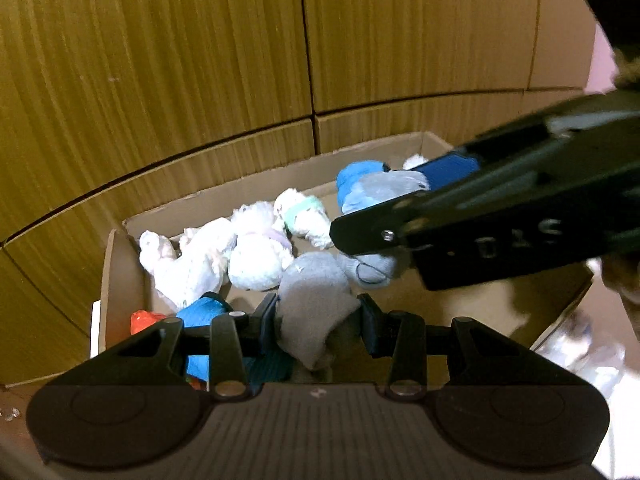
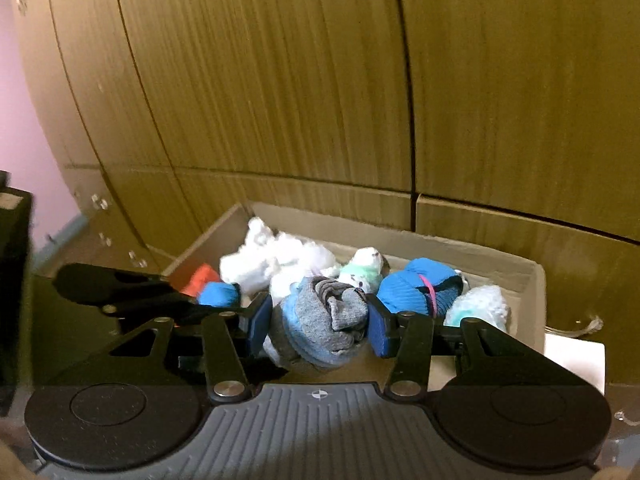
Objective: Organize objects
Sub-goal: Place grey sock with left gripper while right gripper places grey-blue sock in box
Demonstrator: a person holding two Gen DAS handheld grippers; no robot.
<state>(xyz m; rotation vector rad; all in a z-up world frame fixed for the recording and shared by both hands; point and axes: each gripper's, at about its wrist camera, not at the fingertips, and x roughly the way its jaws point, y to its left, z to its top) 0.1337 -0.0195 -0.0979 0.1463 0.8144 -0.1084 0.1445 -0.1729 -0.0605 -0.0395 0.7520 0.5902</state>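
While poised over the cardboard box (image 2: pixel 532 280), each claw narrowly parted: left claw (image 1: pixel 318 320) around grey sock (image 1: pixel 312 304), right claw (image 2: pixel 318 324) around grey-blue sock bundle (image 2: pixel 324 320).

Cardboard box (image 2: pixel 516 276): matt brown paperboard. Wood-grain panels (image 1: pixel 160 60): smooth, satin. Grey sock (image 1: pixel 314 304): soft knit cloth. White socks (image 1: pixel 256 248): fluffy, fuzzy. Left gripper (image 1: pixel 318 320), right gripper (image 2: pixel 318 320): matt black plastic, shiny metal rivets.

Dim, warm light; fisheye-curved edges, slight motion blur.
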